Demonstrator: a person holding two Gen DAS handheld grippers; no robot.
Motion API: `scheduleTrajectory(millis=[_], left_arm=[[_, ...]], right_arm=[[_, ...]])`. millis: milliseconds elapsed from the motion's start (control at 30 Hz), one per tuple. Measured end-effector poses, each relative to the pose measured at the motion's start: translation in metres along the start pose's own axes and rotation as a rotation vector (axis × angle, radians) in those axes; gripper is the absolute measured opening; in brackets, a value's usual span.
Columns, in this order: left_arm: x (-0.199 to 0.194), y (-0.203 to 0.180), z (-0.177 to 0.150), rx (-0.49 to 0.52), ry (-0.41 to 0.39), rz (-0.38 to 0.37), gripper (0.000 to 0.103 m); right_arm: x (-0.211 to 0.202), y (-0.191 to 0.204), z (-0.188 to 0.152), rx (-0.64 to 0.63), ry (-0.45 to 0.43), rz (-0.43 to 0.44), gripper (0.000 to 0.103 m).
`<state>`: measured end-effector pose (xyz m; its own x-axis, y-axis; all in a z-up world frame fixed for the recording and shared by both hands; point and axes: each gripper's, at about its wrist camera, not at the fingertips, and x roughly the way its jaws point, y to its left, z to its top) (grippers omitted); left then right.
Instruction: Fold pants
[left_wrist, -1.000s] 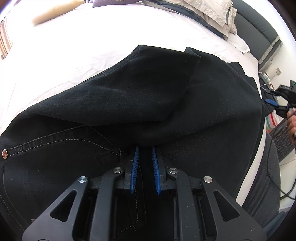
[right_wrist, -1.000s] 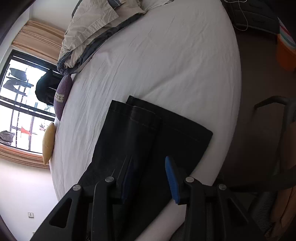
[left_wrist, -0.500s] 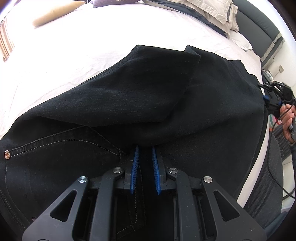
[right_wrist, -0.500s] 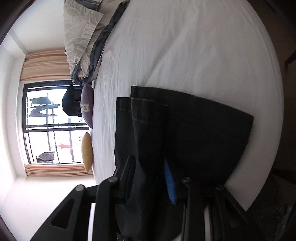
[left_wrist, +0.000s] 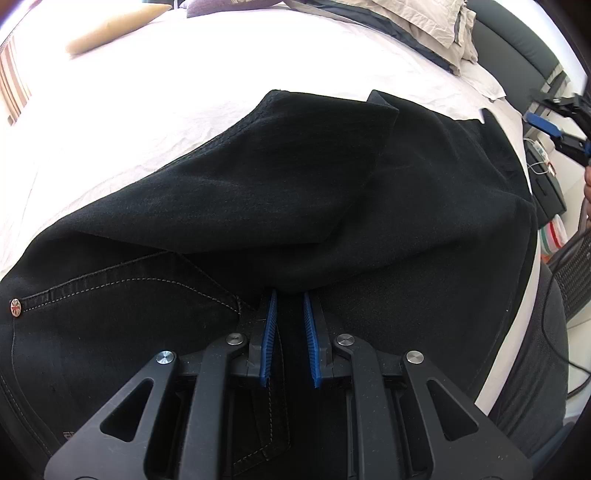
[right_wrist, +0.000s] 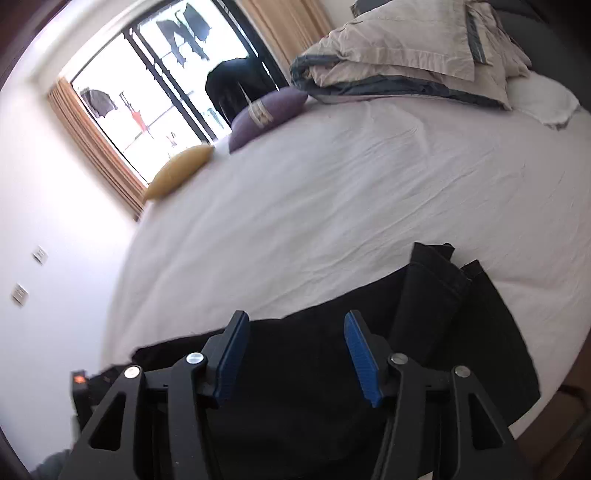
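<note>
**A bright bedroom in daylight**

A wide bed (right_wrist: 332, 206) with a wrinkled white sheet fills the room. Folded bedding (right_wrist: 406, 59) is piled near the dark headboard (left_wrist: 517, 40). A purple cushion (right_wrist: 266, 110) and a yellow cushion (right_wrist: 177, 173) lie by the window (right_wrist: 155, 92), framed by tan curtains (right_wrist: 92, 147). Two switch plates (right_wrist: 27, 273) sit on the white wall.

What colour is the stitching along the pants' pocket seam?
Light tan stitching on the black pants, clearest in the left wrist view.
</note>
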<state>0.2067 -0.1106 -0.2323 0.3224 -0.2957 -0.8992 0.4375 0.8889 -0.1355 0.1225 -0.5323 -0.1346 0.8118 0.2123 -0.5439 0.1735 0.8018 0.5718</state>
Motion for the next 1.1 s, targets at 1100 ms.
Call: scheduleTrajectory(millis=[1100], left_arm=[[0.003, -0.003, 0.000, 0.011, 0.004, 0.013, 0.015]], right_arm=[[0.034, -0.199, 0.023, 0.223, 0.135, 0.153, 0.048]])
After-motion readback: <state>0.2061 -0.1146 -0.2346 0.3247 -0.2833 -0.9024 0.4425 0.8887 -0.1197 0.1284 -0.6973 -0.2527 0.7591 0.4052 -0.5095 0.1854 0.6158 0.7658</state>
